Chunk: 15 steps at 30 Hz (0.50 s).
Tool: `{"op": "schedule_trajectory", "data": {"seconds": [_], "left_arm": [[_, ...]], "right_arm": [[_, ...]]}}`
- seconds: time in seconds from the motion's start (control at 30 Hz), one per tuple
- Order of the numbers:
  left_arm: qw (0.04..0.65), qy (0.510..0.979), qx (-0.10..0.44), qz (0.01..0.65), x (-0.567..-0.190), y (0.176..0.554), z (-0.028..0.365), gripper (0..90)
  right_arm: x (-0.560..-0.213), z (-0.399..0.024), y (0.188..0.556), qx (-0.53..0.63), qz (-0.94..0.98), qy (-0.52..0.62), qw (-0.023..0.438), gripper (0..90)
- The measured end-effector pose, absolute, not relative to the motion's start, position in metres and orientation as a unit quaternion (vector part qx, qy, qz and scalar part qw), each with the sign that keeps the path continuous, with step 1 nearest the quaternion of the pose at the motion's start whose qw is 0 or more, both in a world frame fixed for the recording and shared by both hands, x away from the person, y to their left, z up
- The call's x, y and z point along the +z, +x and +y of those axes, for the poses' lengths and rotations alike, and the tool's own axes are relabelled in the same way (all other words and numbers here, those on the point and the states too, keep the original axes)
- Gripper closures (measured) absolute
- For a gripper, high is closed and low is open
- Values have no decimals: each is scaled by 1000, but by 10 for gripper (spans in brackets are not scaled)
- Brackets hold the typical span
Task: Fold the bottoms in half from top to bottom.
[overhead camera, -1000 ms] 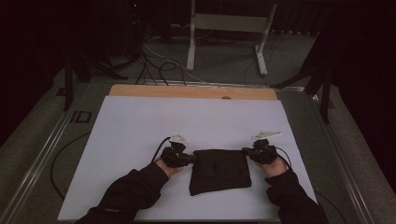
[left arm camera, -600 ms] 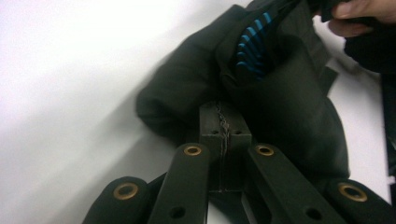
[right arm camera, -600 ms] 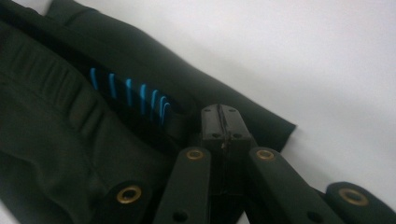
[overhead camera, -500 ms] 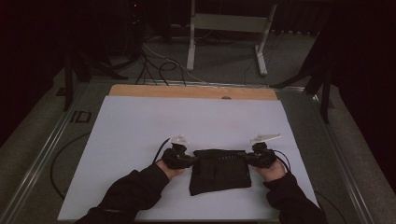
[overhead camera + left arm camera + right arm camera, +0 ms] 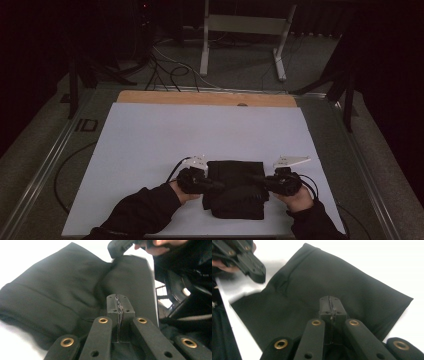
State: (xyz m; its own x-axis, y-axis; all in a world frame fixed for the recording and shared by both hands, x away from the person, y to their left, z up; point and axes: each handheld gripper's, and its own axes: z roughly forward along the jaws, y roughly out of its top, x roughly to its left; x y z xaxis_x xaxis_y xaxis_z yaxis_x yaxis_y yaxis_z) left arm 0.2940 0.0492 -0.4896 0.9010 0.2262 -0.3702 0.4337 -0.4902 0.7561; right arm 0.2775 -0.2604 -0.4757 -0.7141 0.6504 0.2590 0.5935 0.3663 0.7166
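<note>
text: "ID" | where: dark strip (image 5: 86,125) left of the white table sheet (image 5: 150,145) — nothing else legible

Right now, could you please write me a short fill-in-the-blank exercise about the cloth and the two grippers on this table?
1. The folded cloth lying on the white table is ____ in colour.
2. The jaws of the left gripper are ____, with a thin bit of fabric pinched between them.
3. The right gripper has its jaws ____ as well.
4. In the high view, the cloth lies ____ the two grippers.

Missing words: black; shut; shut; between
</note>
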Motion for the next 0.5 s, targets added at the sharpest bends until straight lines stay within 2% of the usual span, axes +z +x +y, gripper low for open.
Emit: {"op": "schedule_trajectory", "data": {"seconds": [0.3, 0.5], "left_arm": [[461, 861, -104, 187, -491, 283, 47, 851], [455, 865, -106, 184, -493, 273, 47, 783]], "right_arm": [[-480, -253, 260, 415, 835, 360, 18, 900], [-482, -251, 250, 406, 842, 354, 17, 900]]}}
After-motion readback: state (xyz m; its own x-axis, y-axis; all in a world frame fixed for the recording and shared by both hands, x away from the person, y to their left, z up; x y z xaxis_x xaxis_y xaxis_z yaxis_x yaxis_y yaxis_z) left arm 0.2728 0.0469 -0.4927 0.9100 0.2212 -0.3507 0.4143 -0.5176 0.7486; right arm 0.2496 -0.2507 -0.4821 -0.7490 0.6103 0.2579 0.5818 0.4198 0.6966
